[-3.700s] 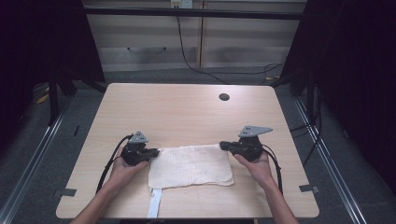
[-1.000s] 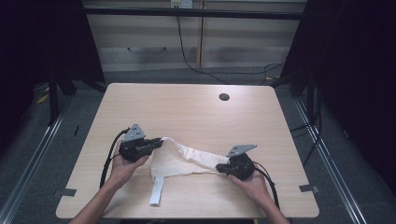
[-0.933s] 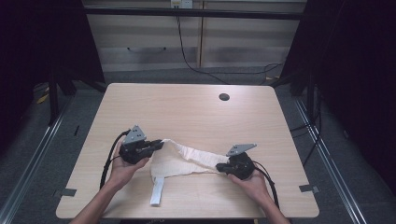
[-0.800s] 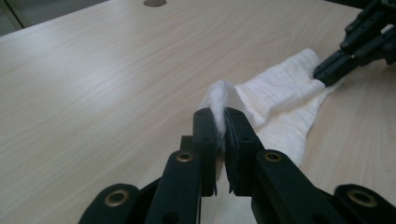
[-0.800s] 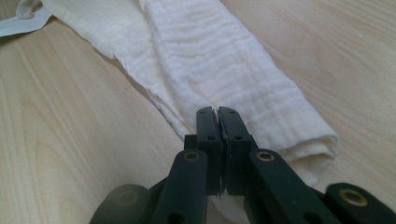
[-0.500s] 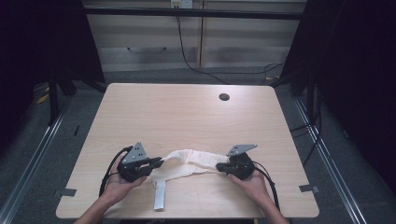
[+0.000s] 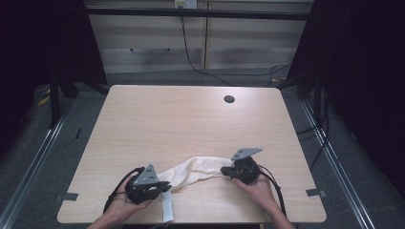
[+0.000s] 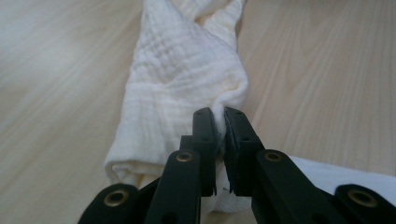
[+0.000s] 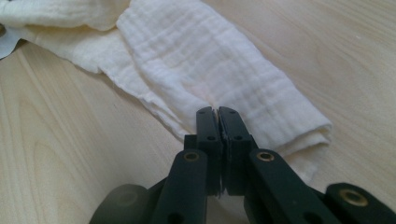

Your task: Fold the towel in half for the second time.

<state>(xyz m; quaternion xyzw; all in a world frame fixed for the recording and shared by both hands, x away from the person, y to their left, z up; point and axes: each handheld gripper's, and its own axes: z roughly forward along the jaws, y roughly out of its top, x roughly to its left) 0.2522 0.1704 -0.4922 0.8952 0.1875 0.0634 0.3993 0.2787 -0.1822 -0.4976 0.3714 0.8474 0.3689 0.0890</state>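
Left jaws clamped on a bunched fold of the cloth (image 8: 182, 88), fabric pinched in the narrow slit between the pads, seen close in the left gripper view along with the crinkled weave and the rolled, thick edge running away over the table (image 8: 317, 70). Right jaws pressed nearly together on a thin edge of the same cloth (image 9: 205, 60), with folded layers fanning out ahead in the right gripper view. A flat white strip (image 8: 336, 175) just beside the left jaws at the lower right of the left gripper view, its outline and place clearer from above, as a narrow white band (image 7: 167, 209) lying toward the near table edge. From the high view, the whole layout: left gripper (image 7: 162, 185) near the front left of the table (image 7: 191, 119), right gripper (image 7: 224, 171) farther right and a little farther back, the cloth (image 7: 193, 171) stretched between them as a twisted, sagging rope on the near half of the wood. Also from above: a dark round hole (image 7: 229, 99) far back on the tabletop, well apart from the cloth. Counted: one cloth, one white strip, two grippers, two hands, one grey plate on each gripper, one hole.
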